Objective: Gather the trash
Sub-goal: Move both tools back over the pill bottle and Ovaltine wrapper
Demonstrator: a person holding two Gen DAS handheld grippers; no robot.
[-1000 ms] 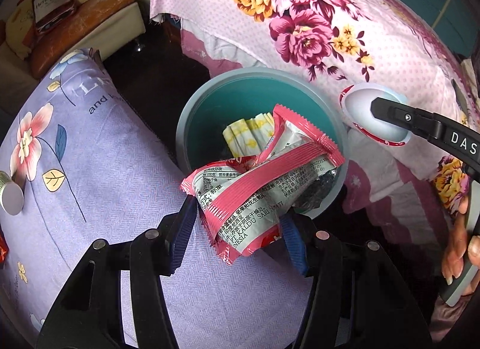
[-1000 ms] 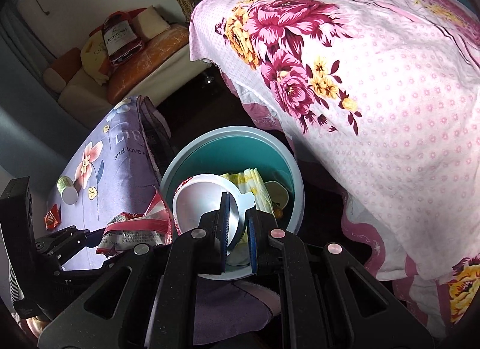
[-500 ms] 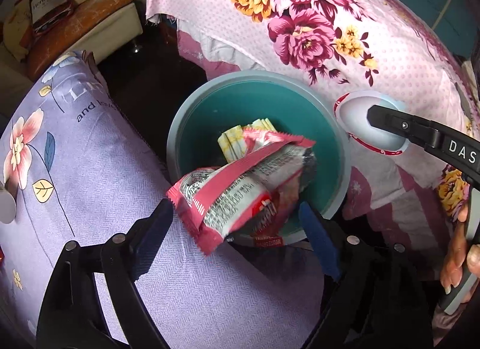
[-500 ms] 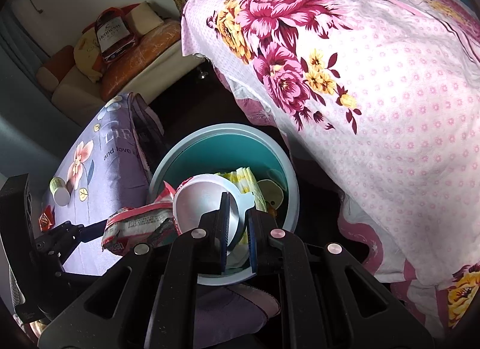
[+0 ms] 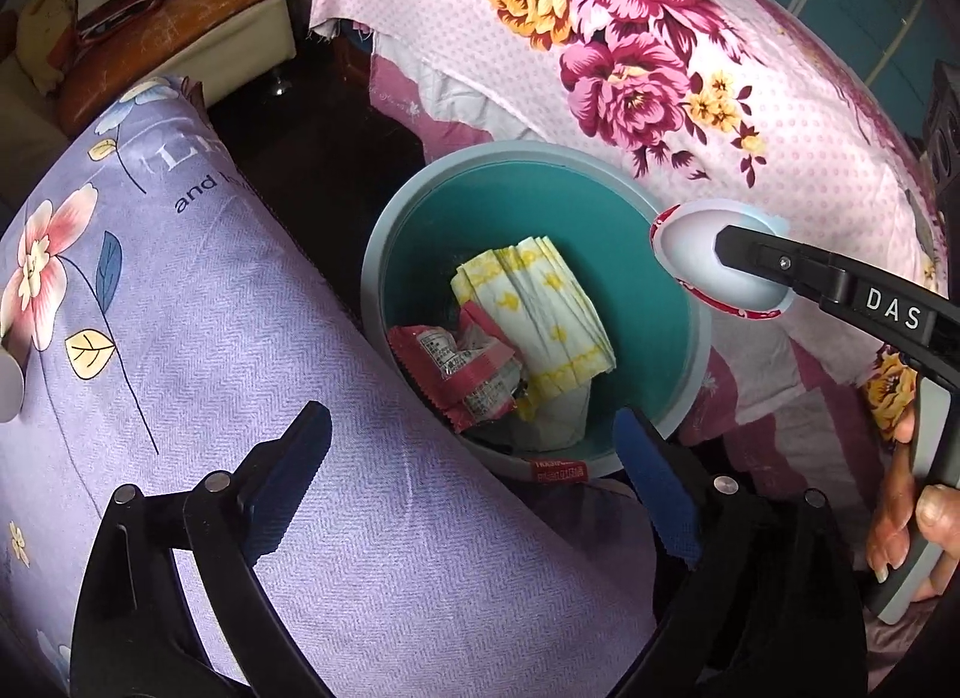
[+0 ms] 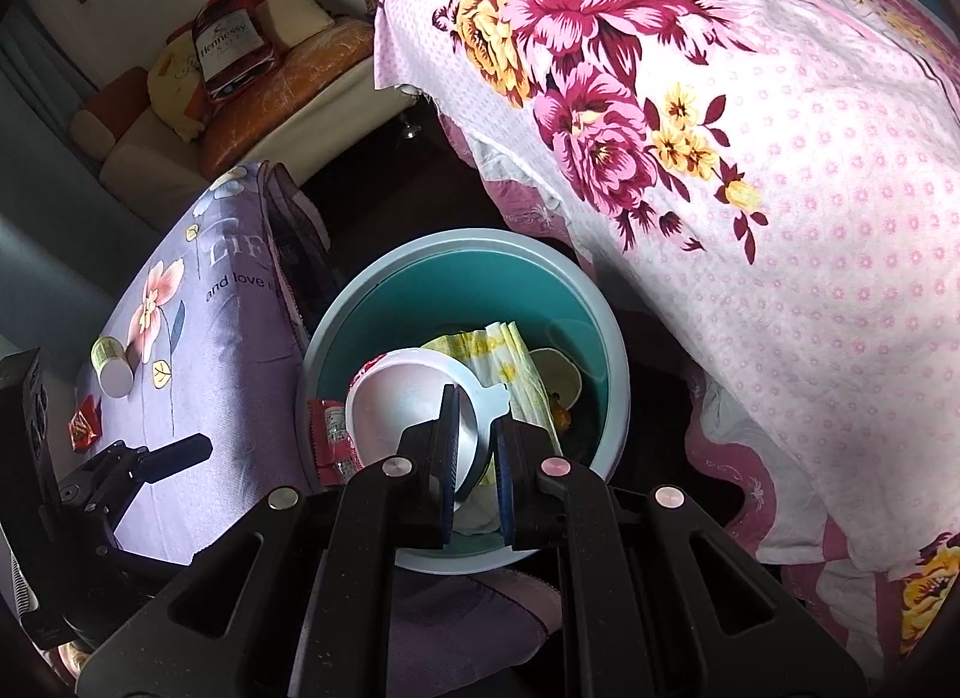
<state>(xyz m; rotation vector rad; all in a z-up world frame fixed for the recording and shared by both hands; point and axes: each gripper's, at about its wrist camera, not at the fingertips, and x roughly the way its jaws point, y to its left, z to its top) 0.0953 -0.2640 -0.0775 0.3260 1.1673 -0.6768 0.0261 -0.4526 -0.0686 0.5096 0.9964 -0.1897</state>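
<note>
A round teal trash bin (image 5: 690,350) (image 6: 606,338) stands on the dark floor between two beds. Inside lie a red and silver snack wrapper (image 5: 465,371) (image 6: 327,434) and a folded yellow-patterned white pad (image 5: 540,308) (image 6: 504,356). My left gripper (image 5: 474,476) is open and empty just above the bin's near rim. My right gripper (image 6: 477,461) is shut on a white plastic cup (image 6: 402,404) (image 5: 714,266) and holds it over the bin's right side.
A purple flowered bedspread (image 5: 150,308) lies left of the bin, with a small white bottle (image 6: 113,365) and a red wrapper (image 6: 84,422) on it. A pink flowered bedspread (image 5: 630,38) rises behind and to the right. A sofa (image 6: 252,116) stands far back.
My left gripper opened and let go of the red snack wrapper, which dropped into the bin. My right gripper kept the white cup and moved slightly over the bin.
</note>
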